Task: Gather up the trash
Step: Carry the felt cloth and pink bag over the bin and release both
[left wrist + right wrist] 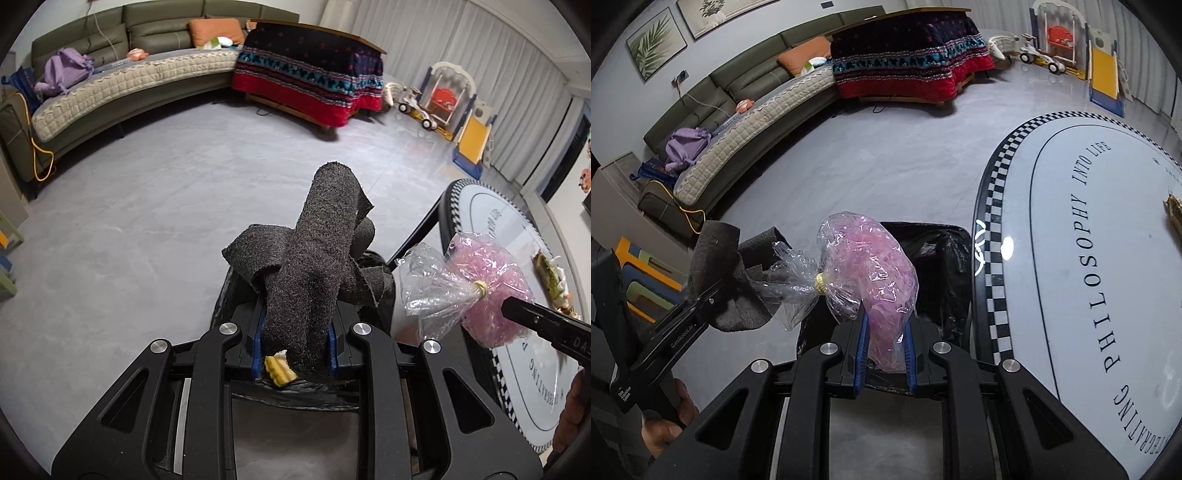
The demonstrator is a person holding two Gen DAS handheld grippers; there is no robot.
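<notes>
My left gripper (294, 354) is shut on a crumpled dark grey felt strip (317, 258), held over a black-lined trash bin (236, 291). A small yellow scrap (279, 370) sits by the left pad. My right gripper (885, 350) is shut on a clear plastic bag of pink shreds (875, 273), tied with a yellow band, above the same bin (942, 258). The bag also shows in the left wrist view (487, 288), and the felt in the right wrist view (727, 273). The two grippers are side by side, close together.
A round white table with checkered rim (1089, 258) stands to the right of the bin, with a piece of food trash (552, 277) on it. A curved green sofa (110, 85), a blanket-covered table (314, 74) and toys (443, 99) stand across the grey floor.
</notes>
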